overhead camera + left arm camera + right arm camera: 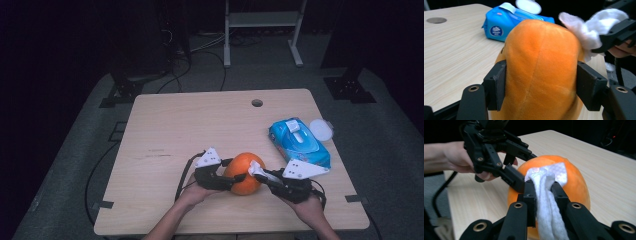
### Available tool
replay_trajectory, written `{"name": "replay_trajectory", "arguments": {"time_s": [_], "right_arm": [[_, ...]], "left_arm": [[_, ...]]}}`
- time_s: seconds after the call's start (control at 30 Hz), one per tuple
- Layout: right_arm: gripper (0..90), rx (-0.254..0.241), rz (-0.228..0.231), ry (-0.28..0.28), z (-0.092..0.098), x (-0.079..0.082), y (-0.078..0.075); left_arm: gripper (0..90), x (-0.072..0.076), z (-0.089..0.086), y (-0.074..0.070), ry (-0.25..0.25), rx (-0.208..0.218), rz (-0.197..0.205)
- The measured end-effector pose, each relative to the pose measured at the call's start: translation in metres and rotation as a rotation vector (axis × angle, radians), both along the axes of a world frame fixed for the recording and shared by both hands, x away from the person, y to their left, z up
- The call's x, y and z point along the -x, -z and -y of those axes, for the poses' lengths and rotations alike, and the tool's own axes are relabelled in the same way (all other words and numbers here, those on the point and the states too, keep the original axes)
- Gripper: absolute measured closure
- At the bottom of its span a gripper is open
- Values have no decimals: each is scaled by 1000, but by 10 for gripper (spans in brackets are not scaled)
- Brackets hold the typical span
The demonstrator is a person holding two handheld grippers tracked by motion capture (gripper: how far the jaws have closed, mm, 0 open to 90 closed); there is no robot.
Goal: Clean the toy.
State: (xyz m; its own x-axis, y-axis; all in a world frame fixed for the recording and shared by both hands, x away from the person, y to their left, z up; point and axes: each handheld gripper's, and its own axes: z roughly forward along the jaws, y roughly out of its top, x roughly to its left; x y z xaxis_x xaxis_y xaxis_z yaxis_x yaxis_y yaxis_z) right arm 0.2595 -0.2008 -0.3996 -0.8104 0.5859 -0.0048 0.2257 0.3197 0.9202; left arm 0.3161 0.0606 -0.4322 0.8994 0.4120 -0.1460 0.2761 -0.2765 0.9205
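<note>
An orange plush fruit stands near the table's front edge, between both hands. My left gripper comes in from the left and is shut on it. In the left gripper view the two black pads press into the sides of the orange fruit. My right gripper comes in from the right, shut on a white wipe. In the right gripper view the wipe is bunched in my right gripper, and its end lies against the top of the fruit.
A blue pack of wet wipes lies at the right of the wooden table, with a round white lid beside it. A cable hole sits near the far edge. Cables trail off the table's left side.
</note>
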Motion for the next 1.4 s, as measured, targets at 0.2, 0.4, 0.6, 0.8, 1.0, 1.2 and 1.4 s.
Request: {"name": "replay_trajectory", "arguments": {"time_s": [0.2,0.4,0.6,0.8,1.0,1.2,1.4], "right_arm": [[772,-31,28,28,2,-1,-7],[772,-24,-3,48,12,-5,-1],[770,-32,0,-1,3,-1,-2],[773,-30,32,32,6,-3,-5],[773,-36,-22,92,24,-11,3],[772,-53,10,-13,-1,3,-9],[773,-36,-10,85,16,-10,0]], "left_arm": [[319,28,27,-3,99,-141,183],[187,23,24,-1,142,-92,176],[71,11,23,11,148,-78,95],[340,18,19,1,123,-90,177],[352,21,17,-7,105,-120,204],[351,23,24,-7,34,-165,208],[351,22,19,-13,38,-138,191]]}}
